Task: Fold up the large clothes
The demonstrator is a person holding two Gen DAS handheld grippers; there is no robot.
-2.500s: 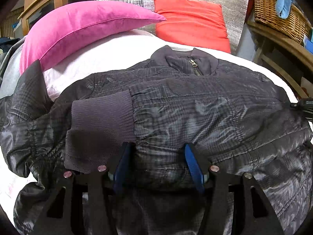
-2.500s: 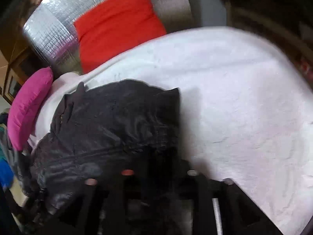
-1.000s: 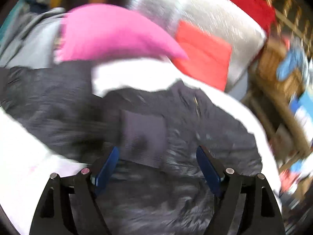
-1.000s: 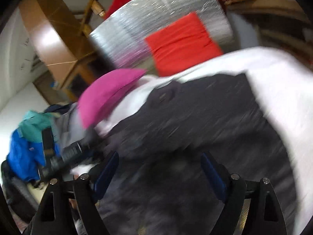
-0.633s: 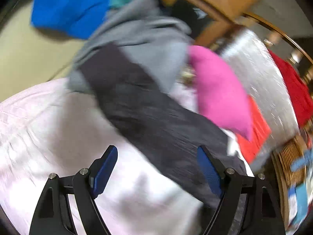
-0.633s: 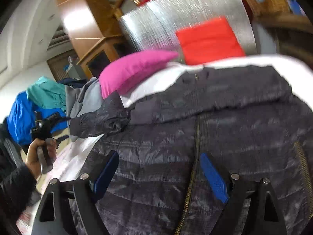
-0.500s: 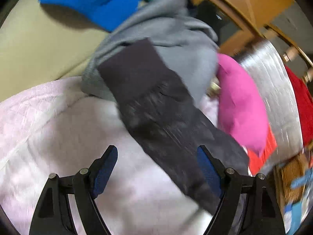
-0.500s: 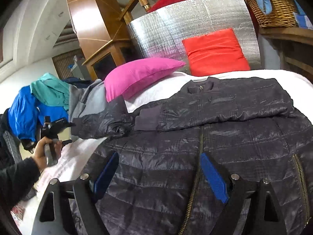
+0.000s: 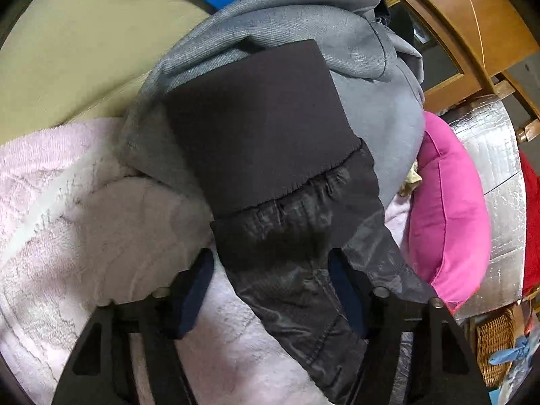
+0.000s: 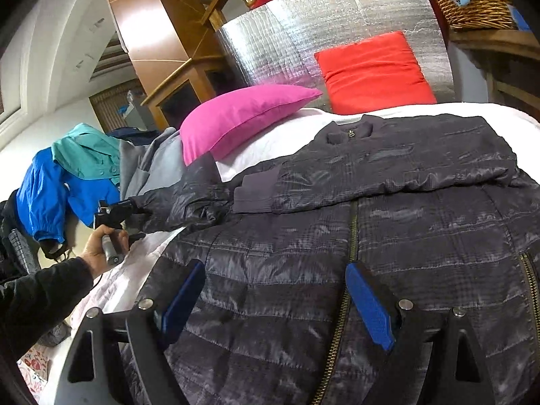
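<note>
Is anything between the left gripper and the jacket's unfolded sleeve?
Nothing visible: the sleeve already lies between the left gripper pads, whose jaws have just been closing around it; its cuff rests on grey clothing.

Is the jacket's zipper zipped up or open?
Zipped up. In the right wrist view the jacket lies flat on the bed, and its brass zipper runs closed up the front, the two sides meeting.

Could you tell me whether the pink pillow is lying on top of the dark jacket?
No, in the right wrist view the pink pillow rests on the white bed cover beyond the dark jacket, not on it.
</note>
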